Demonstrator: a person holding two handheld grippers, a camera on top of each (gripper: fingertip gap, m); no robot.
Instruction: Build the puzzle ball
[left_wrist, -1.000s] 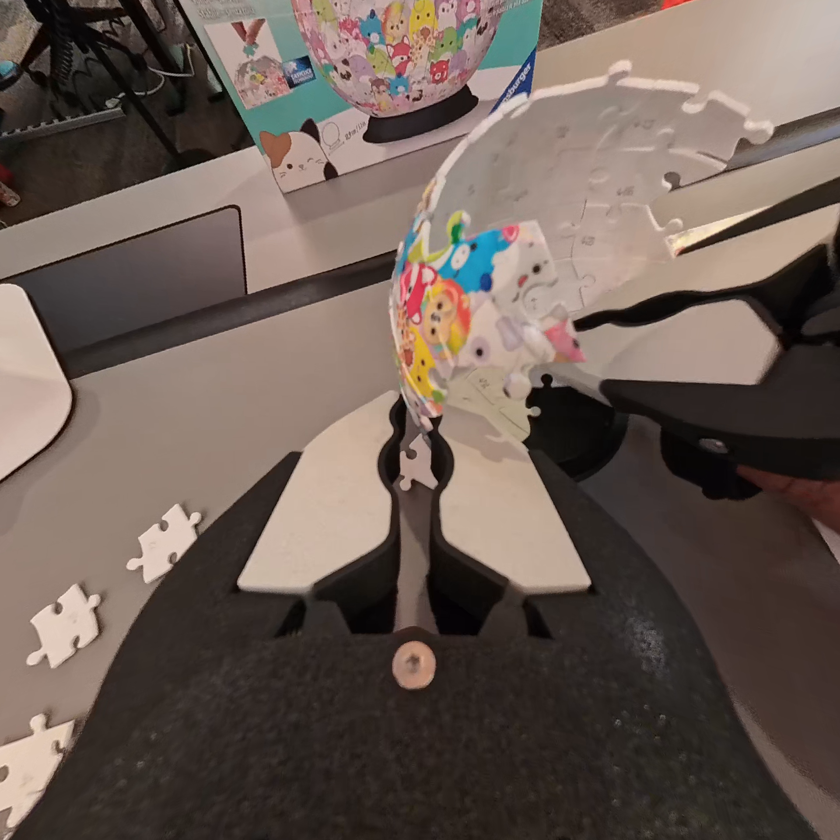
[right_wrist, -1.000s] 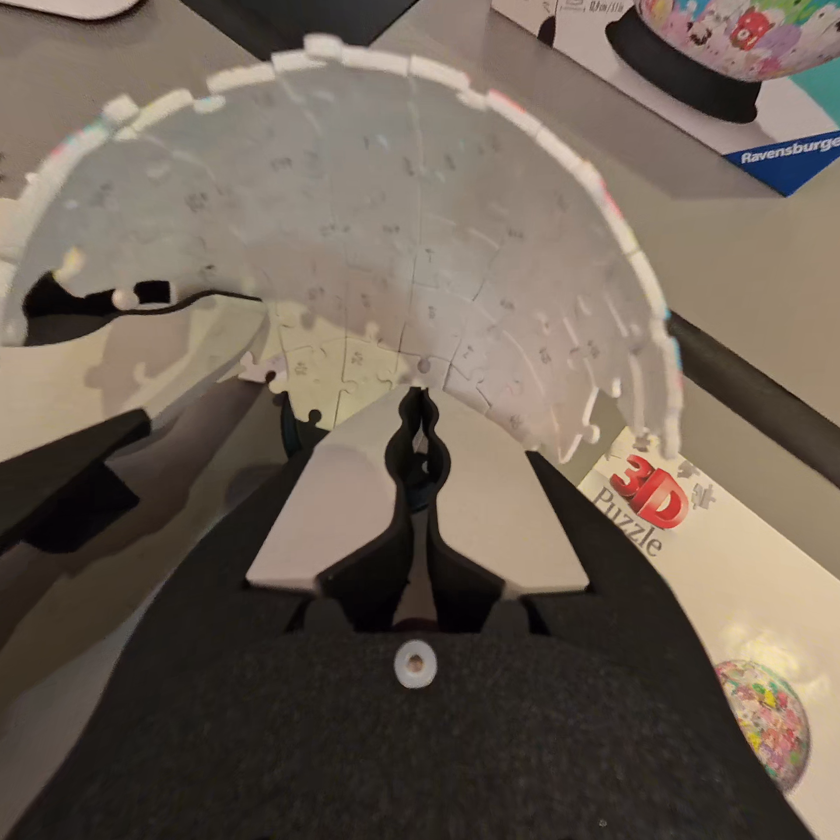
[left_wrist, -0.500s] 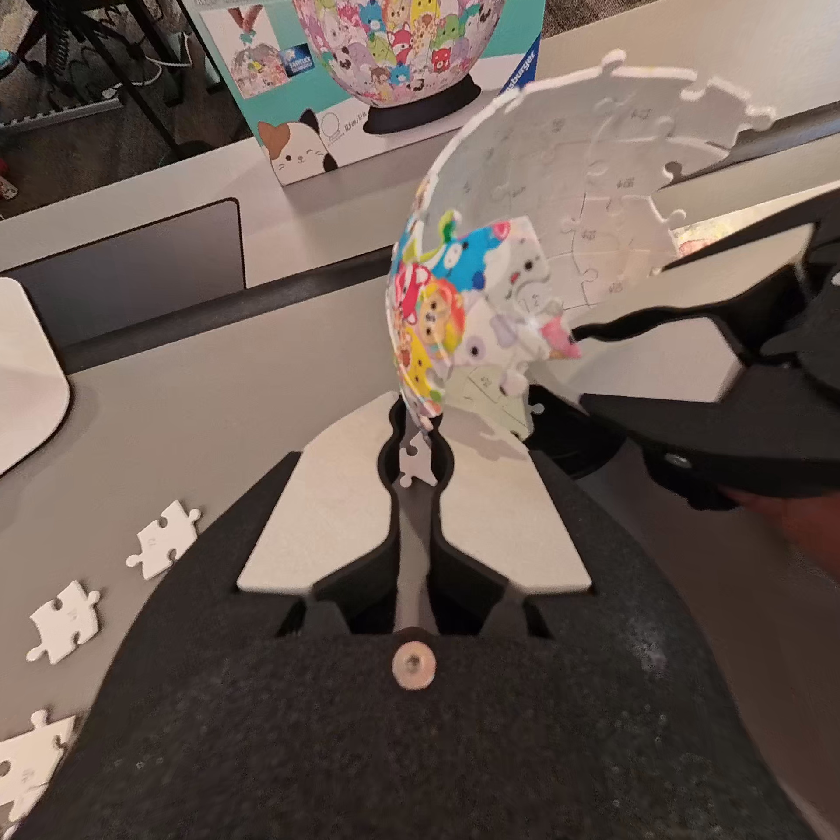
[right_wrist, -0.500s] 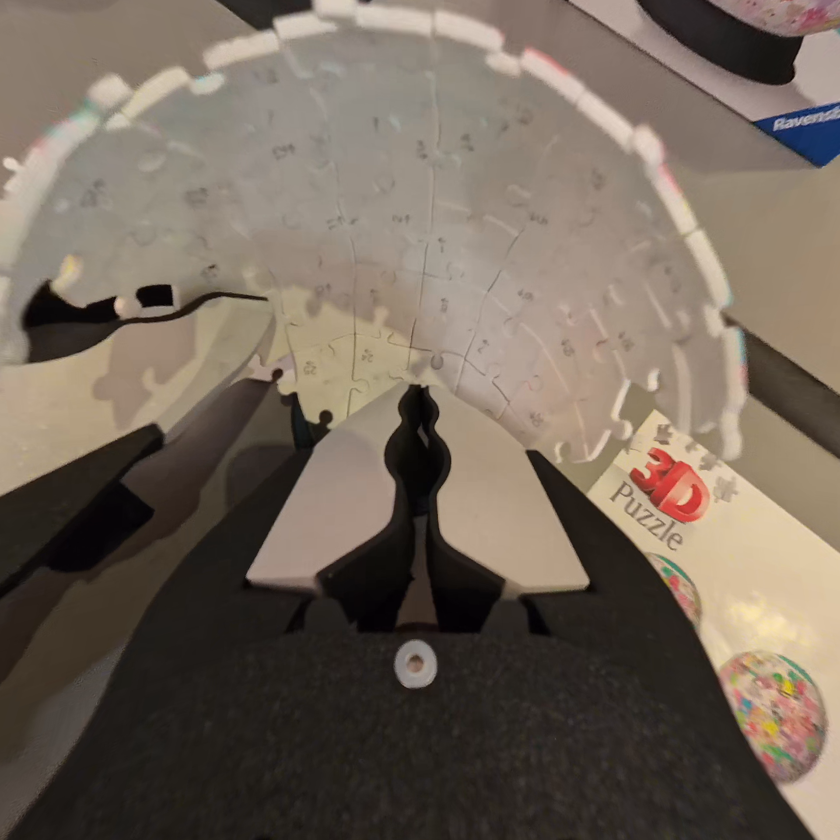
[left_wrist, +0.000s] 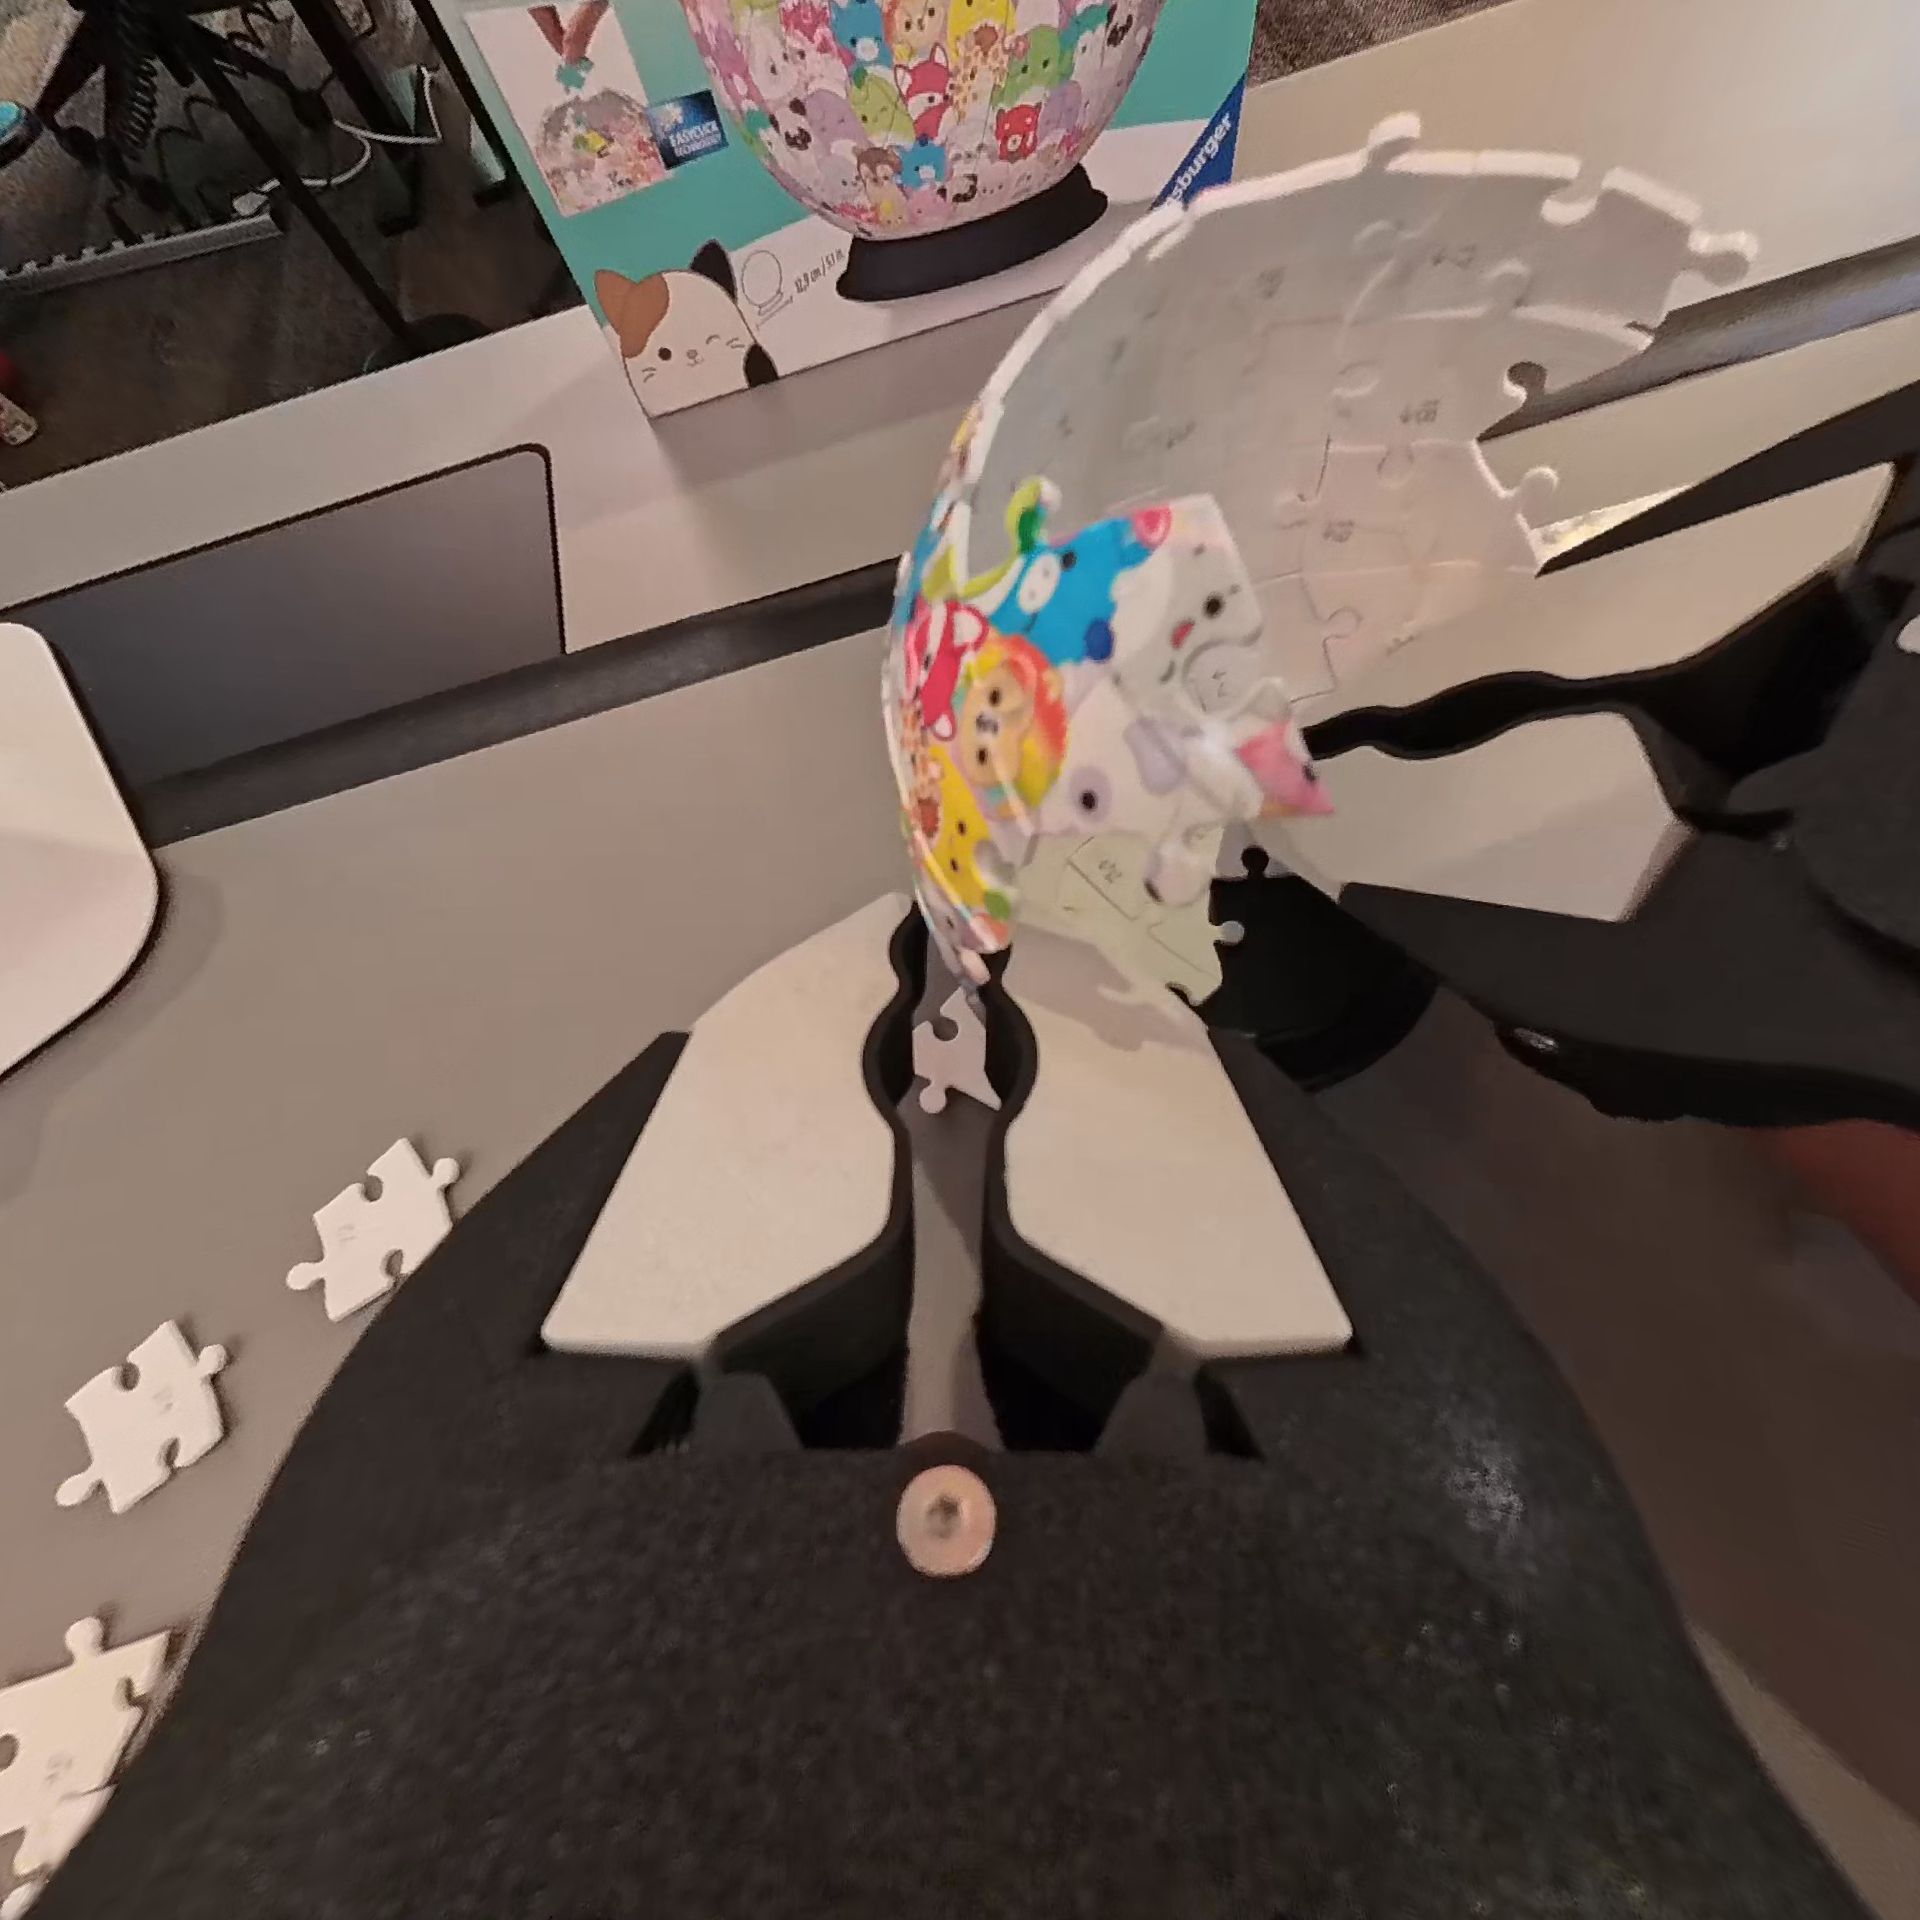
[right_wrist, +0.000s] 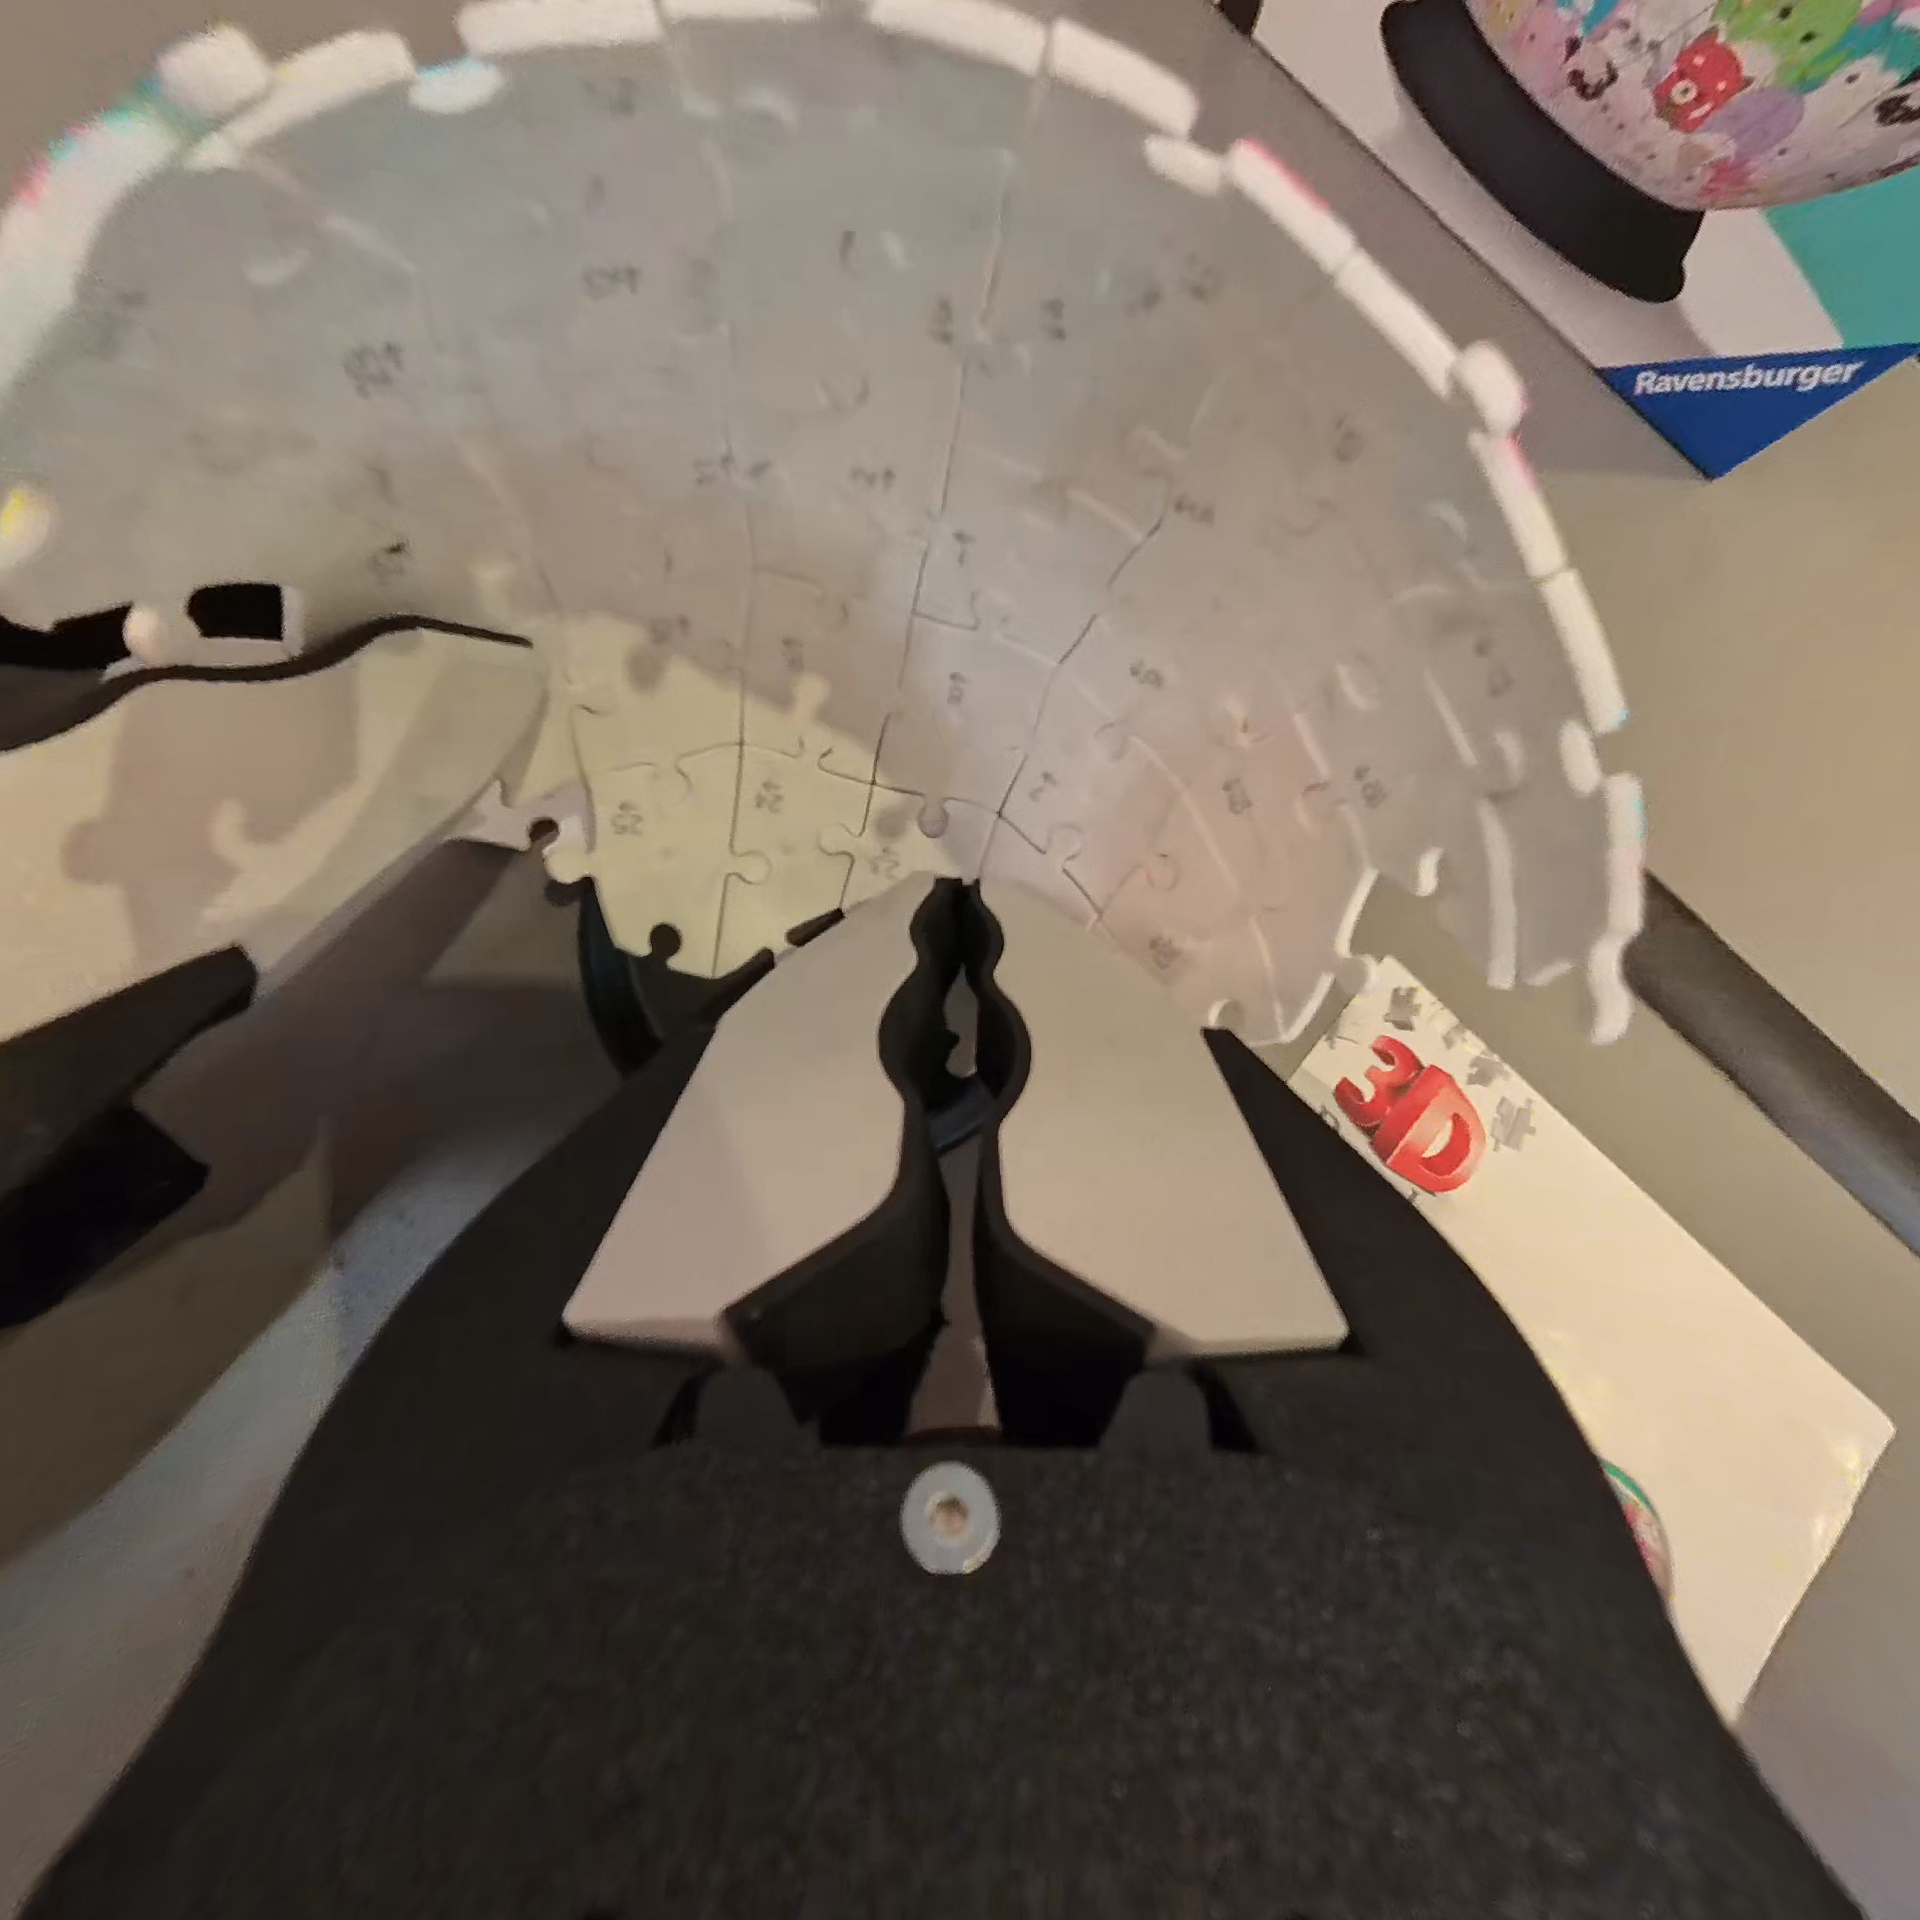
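Note:
The half-built puzzle ball shell (left_wrist: 1299, 416) stands upright, colourful outside to the left, white inside facing right; it fills the right wrist view (right_wrist: 831, 416). My left gripper (left_wrist: 951, 935) is shut on a white puzzle piece (left_wrist: 951, 1055), whose top meets the shell's lower edge. My right gripper (right_wrist: 961, 899) is shut on the shell's bottom rim. It reaches in from the right in the left wrist view (left_wrist: 1314, 743). The left gripper shows at the left of the right wrist view (right_wrist: 312, 649). A black stand (left_wrist: 1320, 1008) sits under the shell.
Loose white pieces (left_wrist: 374, 1226) lie on the grey table at the left. The puzzle box (left_wrist: 883, 208) stands at the back. A white booklet (right_wrist: 1610, 1351) lies to the right. A grey pad (left_wrist: 312, 592) and a white object (left_wrist: 62, 831) are at the left. The gap from one gripper's tips to the other's is roughly 8 cm.
The shell looms a little larger and shifts right in the right wrist view. The right gripper has tilted slightly. Both grippers stay shut on what they hold.

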